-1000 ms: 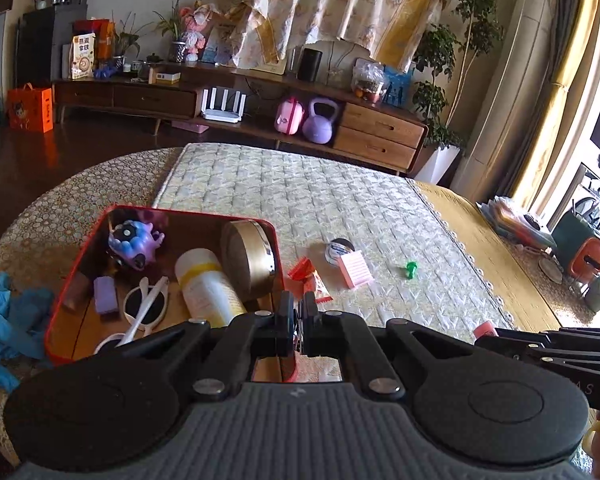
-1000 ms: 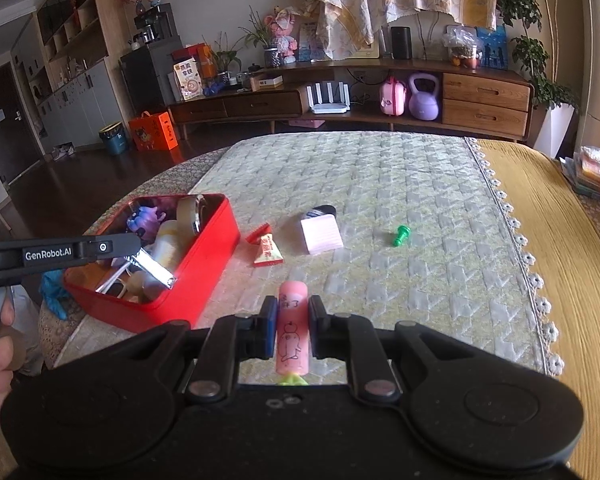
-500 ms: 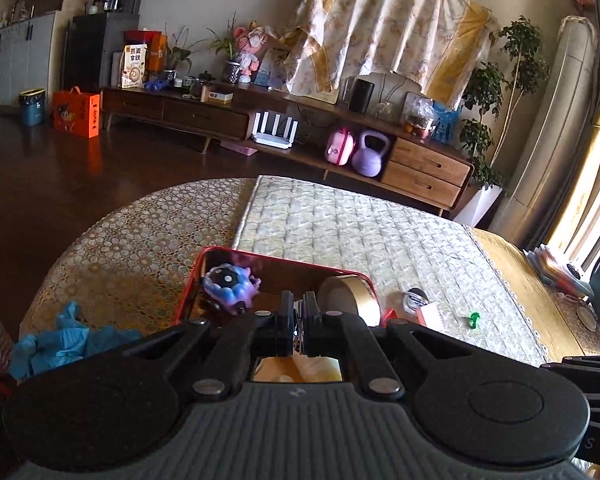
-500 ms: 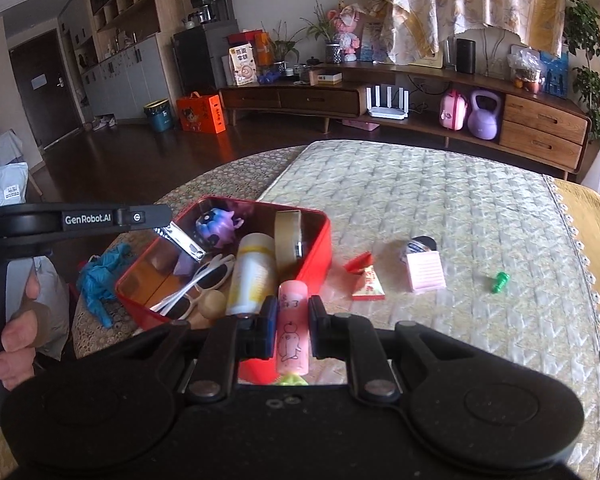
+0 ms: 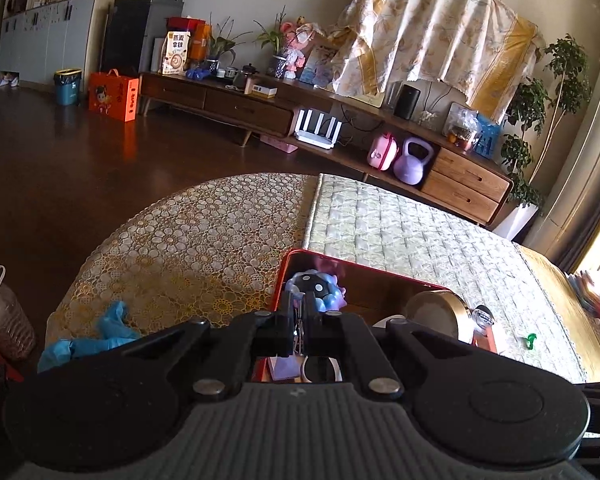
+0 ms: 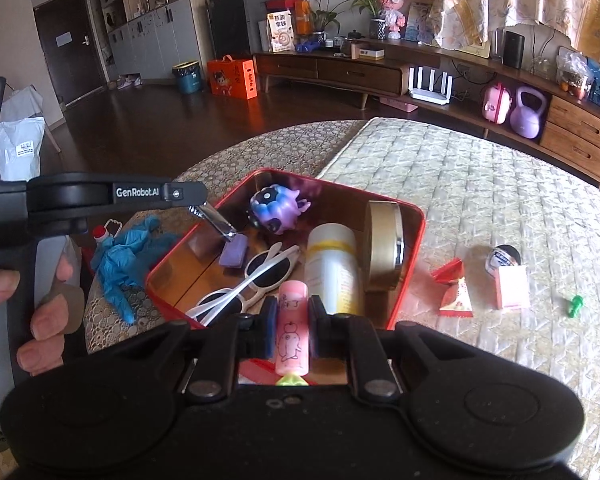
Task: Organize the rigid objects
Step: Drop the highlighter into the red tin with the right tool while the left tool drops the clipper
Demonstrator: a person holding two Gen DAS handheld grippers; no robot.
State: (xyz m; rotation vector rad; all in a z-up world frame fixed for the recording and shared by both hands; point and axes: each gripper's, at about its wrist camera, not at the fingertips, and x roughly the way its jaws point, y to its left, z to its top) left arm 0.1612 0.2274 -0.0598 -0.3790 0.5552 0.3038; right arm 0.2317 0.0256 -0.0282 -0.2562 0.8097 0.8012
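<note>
**Op A:** My right claw point(image 6: 292, 330) is pinched on the pink tube point(image 6: 293, 330), which stands upright between the blue pads point(image 6: 269, 330). A green tip pokes out below the grip. The tube hangs just over the near rim of the red tin point(image 6: 414, 232), and I can't tell if it touches anything inside.

**Op B:** And the left?

**Op A:** The left claw point(image 6: 197, 200) is pressed together on a metal clipper point(image 6: 215, 220), a thin silver piece. From the right camera it slants down into the tin's left side, its tip just above or on the purple block point(image 6: 233, 252); I can't tell which. From the left camera I see the fingers point(image 5: 314, 312) nearly closed with a sliver of metal between them.

**Op B:** What lies in the tin?

**Op A:** A purple toy point(image 6: 275, 208) at the far end, white sunglasses point(image 6: 251, 280) in the middle, a cream bottle point(image 6: 332, 268) lying lengthwise beside them, and a gold tape roll point(image 6: 384, 252) on edge against the right wall. The bottle sits just beyond my tube.

**Op B:** Outside it?

**Op A:** On the quilt point(image 6: 480, 184) to the right: a red packet point(image 6: 454, 292), a pink pad point(image 6: 510, 286) touching a small round jar point(image 6: 504, 256), and a green peg point(image 6: 574, 305) well apart. Blue gloves point(image 6: 127, 256) lie left of the tin.
</note>
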